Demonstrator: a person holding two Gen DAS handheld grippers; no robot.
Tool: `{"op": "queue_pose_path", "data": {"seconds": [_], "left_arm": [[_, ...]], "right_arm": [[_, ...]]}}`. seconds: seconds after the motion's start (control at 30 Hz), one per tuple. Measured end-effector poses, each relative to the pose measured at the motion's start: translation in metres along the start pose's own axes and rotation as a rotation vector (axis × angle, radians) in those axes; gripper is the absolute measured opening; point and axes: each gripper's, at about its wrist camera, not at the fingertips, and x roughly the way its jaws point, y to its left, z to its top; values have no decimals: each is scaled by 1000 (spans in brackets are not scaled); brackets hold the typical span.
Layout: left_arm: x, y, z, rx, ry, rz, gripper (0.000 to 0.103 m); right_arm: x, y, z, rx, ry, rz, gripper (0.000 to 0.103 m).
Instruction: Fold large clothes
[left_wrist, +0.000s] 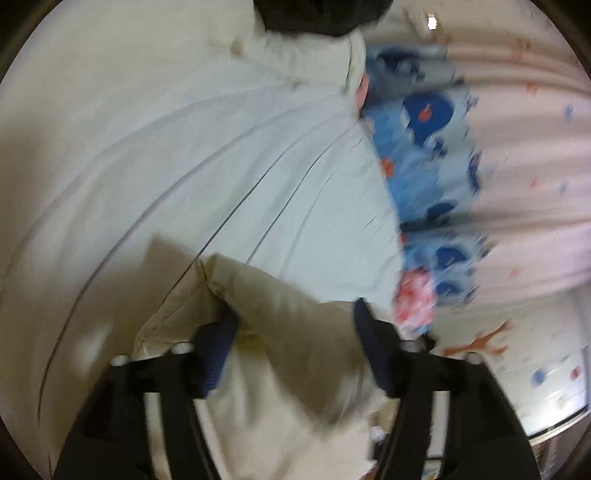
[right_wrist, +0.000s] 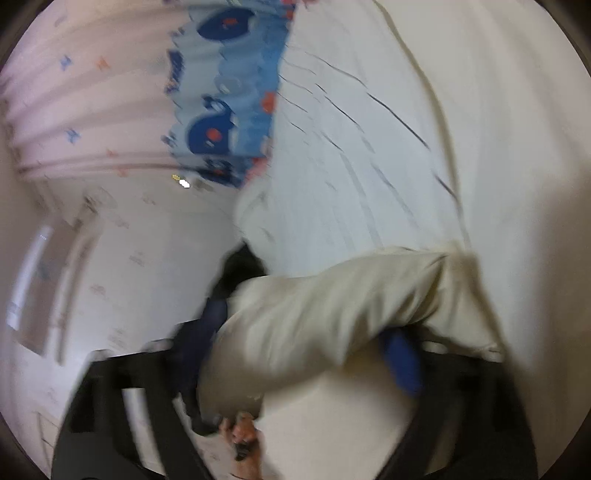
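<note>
Left wrist view: both the left gripper (left_wrist: 295, 325) and right gripper (right_wrist: 310, 332) stand open, the cream padded fabric garment (left_wrist: 280, 332) loose between the 2 pairs of pads; back straight out so the fold, lower centre, stays flat.

A cream quilted garment (left_wrist: 207, 155) lies spread on the bed, stitched lines fanning toward twelve o'clock, one thick folded edge (right_wrist: 332, 306) bunched at six o'clock.

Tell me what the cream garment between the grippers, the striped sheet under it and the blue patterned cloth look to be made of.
Cream garment: thick matte woven cloth, probably cotton; it shows stitched seams and soft, bulky folds.
Striped sheet: thin, smooth woven fabric, likely cotton or a blend; it lies flat with long shallow creases.
Blue patterned cloth: printed light fabric, matte; motion blur hides the weave, so the fibre is unclear.
</note>
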Motion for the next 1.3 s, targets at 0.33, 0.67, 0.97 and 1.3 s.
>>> {"op": "queue_pose_path", "data": {"seconds": [0.33, 0.67, 0.97, 1.3], "left_arm": [[5, -109, -66, 494, -43, 95, 84], [145, -48, -82, 579, 104, 341, 75], [124, -121, -97, 760, -21, 396, 86], [178, -68, -78, 655, 144, 546, 85]], "right_arm": [[77, 126, -63, -718, 51, -593, 97], [183, 26, -64, -801, 185, -944, 97], [220, 86, -74, -947, 163, -905, 97], [264, 32, -65, -833, 340, -1005, 96]]}}
